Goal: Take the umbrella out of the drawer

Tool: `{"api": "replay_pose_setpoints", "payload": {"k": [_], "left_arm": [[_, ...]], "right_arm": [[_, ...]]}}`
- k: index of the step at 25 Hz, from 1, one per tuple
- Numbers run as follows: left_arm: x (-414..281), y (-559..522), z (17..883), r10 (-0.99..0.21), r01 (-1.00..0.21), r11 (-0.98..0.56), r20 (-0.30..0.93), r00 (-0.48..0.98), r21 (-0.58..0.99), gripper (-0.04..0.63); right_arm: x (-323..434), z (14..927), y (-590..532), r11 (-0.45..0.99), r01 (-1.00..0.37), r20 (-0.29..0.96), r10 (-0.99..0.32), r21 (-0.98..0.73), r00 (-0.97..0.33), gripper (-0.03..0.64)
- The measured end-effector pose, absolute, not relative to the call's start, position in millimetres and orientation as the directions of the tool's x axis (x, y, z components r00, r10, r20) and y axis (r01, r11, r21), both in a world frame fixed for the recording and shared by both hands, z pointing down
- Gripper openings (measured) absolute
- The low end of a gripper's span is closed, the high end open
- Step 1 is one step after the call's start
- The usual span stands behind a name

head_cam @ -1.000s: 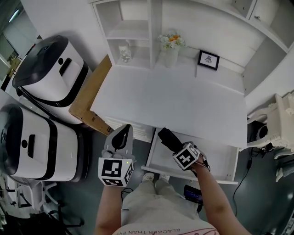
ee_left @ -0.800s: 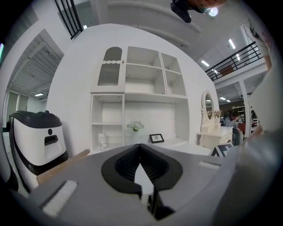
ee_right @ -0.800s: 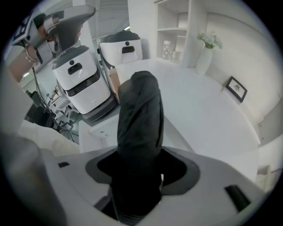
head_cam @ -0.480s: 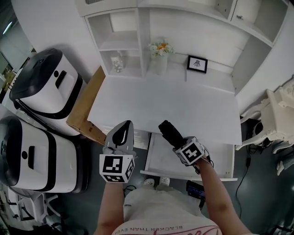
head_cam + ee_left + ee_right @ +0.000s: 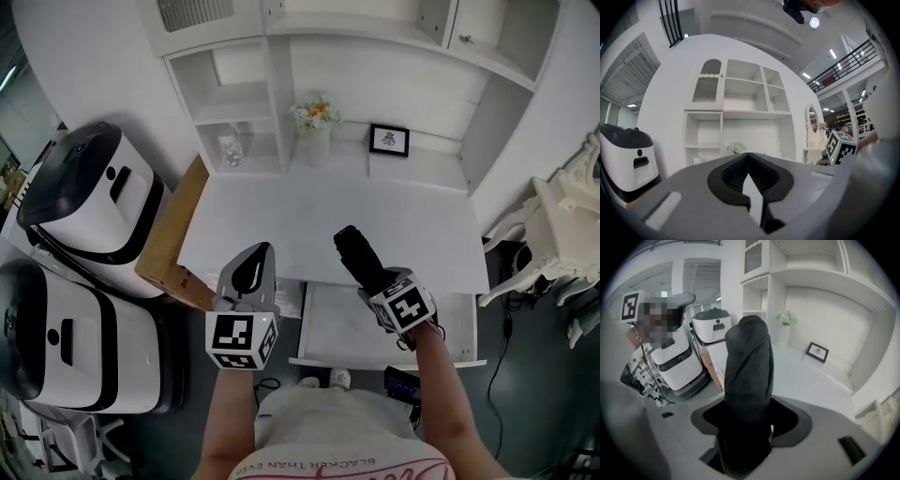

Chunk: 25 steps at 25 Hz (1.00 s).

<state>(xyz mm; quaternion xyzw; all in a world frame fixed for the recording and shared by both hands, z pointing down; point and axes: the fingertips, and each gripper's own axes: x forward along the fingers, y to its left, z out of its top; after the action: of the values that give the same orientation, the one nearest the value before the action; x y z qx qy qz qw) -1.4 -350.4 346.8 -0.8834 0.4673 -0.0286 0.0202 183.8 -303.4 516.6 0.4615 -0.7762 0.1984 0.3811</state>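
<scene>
A white desk (image 5: 281,216) stands below white shelves (image 5: 234,89). At its back are a vase of flowers (image 5: 316,133) and, to the right, a framed picture (image 5: 388,140). A wooden board (image 5: 171,239) rests against its left side, near a white-and-black machine (image 5: 89,202) and a second machine (image 5: 56,333). A white chair (image 5: 553,234) stands at right.

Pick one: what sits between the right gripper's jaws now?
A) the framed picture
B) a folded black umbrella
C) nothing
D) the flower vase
B: the right gripper is closed on the folded black umbrella, which sticks up out of its jaws, clear of the open drawer.
</scene>
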Motion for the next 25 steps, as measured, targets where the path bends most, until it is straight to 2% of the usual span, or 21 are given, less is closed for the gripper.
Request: {"api": "replay_pose_setpoints", "payload": {"k": [9, 25], "left_arm": [[3, -351, 331, -0.81, -0.81, -0.584, -0.019, 0.586, -0.057, 0.008], [17, -357, 303, -0.788, -0.793, -0.604, -0.089, 0.609, -0.081, 0.008]], "right_arm": [[190, 460, -306, 0.43, -0.898, 0.672, -0.692, 0.092, -0.263, 0.272], [219, 360, -300, 0.277, -0.949, 0.386, -0.9, 0.152, -0.201, 0.272]]}}
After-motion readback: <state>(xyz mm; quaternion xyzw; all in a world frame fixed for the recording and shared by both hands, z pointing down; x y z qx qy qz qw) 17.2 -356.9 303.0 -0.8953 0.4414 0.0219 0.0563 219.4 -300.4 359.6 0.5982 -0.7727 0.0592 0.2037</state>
